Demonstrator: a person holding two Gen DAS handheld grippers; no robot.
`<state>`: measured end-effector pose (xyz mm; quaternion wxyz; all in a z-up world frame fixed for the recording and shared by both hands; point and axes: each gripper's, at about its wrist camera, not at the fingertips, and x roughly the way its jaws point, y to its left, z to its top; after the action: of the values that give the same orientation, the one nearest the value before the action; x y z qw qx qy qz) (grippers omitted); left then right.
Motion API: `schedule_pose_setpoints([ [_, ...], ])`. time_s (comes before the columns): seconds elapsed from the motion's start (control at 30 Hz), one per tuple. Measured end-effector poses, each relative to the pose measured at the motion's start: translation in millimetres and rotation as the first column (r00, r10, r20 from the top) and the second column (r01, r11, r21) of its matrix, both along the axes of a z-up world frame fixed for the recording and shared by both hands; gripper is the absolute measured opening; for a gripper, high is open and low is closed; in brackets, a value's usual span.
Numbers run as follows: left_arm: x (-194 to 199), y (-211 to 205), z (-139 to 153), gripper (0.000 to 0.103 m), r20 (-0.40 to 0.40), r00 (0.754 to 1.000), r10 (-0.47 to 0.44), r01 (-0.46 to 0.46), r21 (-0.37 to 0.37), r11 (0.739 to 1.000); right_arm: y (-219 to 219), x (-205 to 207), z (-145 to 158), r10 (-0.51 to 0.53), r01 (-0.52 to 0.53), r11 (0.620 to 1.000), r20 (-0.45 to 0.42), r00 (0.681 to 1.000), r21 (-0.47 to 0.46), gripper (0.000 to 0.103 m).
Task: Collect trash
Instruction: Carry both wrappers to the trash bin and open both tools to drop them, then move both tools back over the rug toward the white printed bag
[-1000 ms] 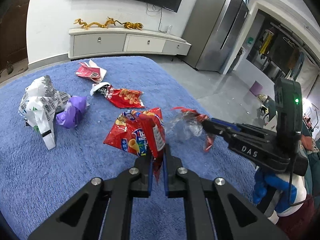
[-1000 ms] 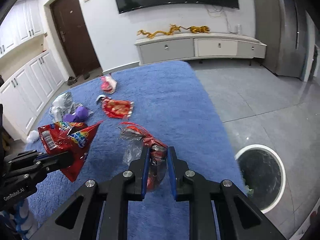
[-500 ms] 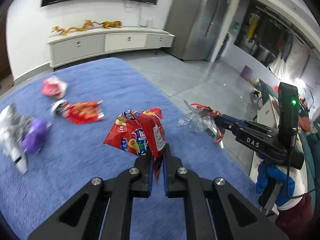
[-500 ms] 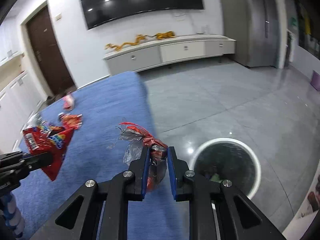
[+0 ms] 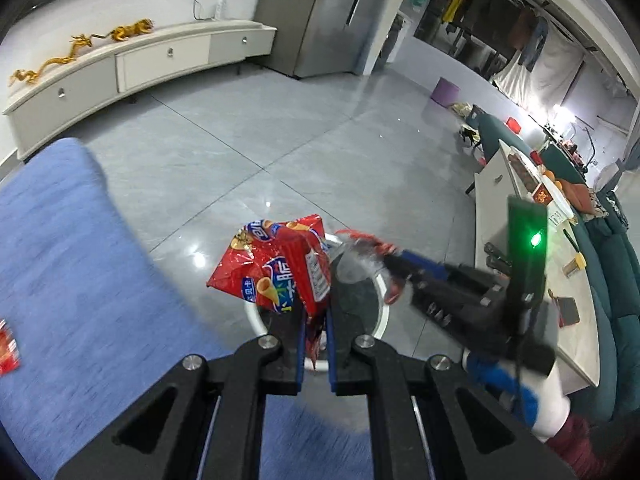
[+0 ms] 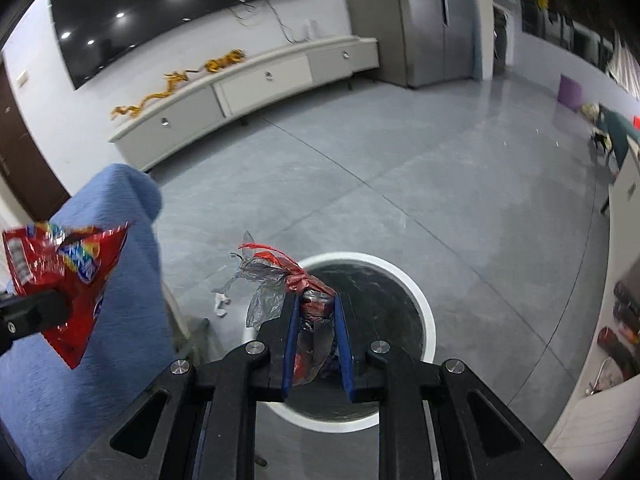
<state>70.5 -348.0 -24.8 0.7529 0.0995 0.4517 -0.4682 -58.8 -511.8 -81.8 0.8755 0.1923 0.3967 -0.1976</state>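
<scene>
Left gripper (image 5: 313,316) jaws clamp upright chip bag (image 5: 276,266); right gripper (image 6: 317,312) jaws, apparently parting, hold crumpled wrapper (image 6: 280,280) pointing forward-left.

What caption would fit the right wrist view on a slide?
Right gripper holds a crumpled clear-and-red plastic wrapper above the round white-rimmed trash bin.
</scene>
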Motion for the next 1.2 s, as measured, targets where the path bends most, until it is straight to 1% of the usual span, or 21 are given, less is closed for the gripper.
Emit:
schedule_pose_setpoints([
  [0.07,3,-20,-6,0.008,-0.023,1.000,-0.005,0.005,-0.003,1.000,-11,2,-12,-0.017,0.017,1.000,-0.015,1.000,0.025,0.019],
  [0.13,7,-38,-15,0.009,-0.065,0.998,-0.006,0.006,-0.004,1.000,-19,1,-21,-0.033,0.034,0.998,-0.025,0.999,0.043,0.019],
  [0.2,8,-52,-19,0.009,-0.072,0.997,-0.003,0.003,-0.002,1.000,-28,0,-29,-0.048,0.050,0.997,-0.034,0.998,0.054,0.020],
  [0.23,9,-60,-21,0.011,-0.079,0.997,-0.005,0.005,-0.002,1.000,-32,1,-31,-0.052,0.054,0.997,-0.037,0.998,0.058,0.024],
  [0.27,10,-66,-24,0.015,-0.091,0.996,-0.006,0.006,-0.001,1.000,-34,1,-33,-0.056,0.058,0.996,-0.041,0.998,0.060,0.033],
  [0.3,10,-72,-26,0.030,-0.099,0.995,-0.005,0.006,0.001,1.000,-37,1,-35,-0.058,0.061,0.996,-0.044,0.997,0.061,0.037],
  [0.33,11,-76,-27,0.052,-0.098,0.995,-0.001,0.002,0.002,1.000,-39,1,-37,-0.061,0.064,0.996,-0.047,0.997,0.057,0.043],
  [0.37,12,-77,-28,0.058,-0.090,0.996,0.007,-0.007,0.001,1.000,-41,1,-38,-0.062,0.065,0.997,-0.050,0.997,0.052,0.045],
  [0.47,10,-79,-30,0.059,-0.094,0.996,0.004,-0.003,0.002,1.000,-44,0,-40,-0.070,0.073,0.996,-0.062,0.996,0.047,0.045],
  [0.63,6,-71,-26,0.059,-0.059,0.998,0.010,-0.010,0.009,1.000,-45,-8,-38,-0.092,0.095,0.994,-0.053,0.994,0.056,0.046],
  [0.73,4,-57,-23,0.059,-0.044,0.999,0.030,-0.029,0.008,1.000,-43,-13,-35,-0.103,0.106,0.993,-0.048,0.993,0.053,0.046],
  [0.9,1,-32,-18,0.059,-0.007,0.997,0.076,-0.076,0.010,0.997,-35,-18,-18,-0.116,0.117,0.993,-0.028,0.993,0.028,0.046],
  [0.97,1,-19,-16,0.059,-0.004,0.996,0.094,-0.094,0.005,0.996,-28,-18,-7,-0.115,0.115,0.993,-0.012,0.993,0.010,0.046],
  [1.2,-9,43,0,0.058,0.075,0.986,0.148,-0.147,-0.019,0.989,12,-17,29,-0.061,0.063,0.998,0.061,0.996,-0.030,0.046],
])
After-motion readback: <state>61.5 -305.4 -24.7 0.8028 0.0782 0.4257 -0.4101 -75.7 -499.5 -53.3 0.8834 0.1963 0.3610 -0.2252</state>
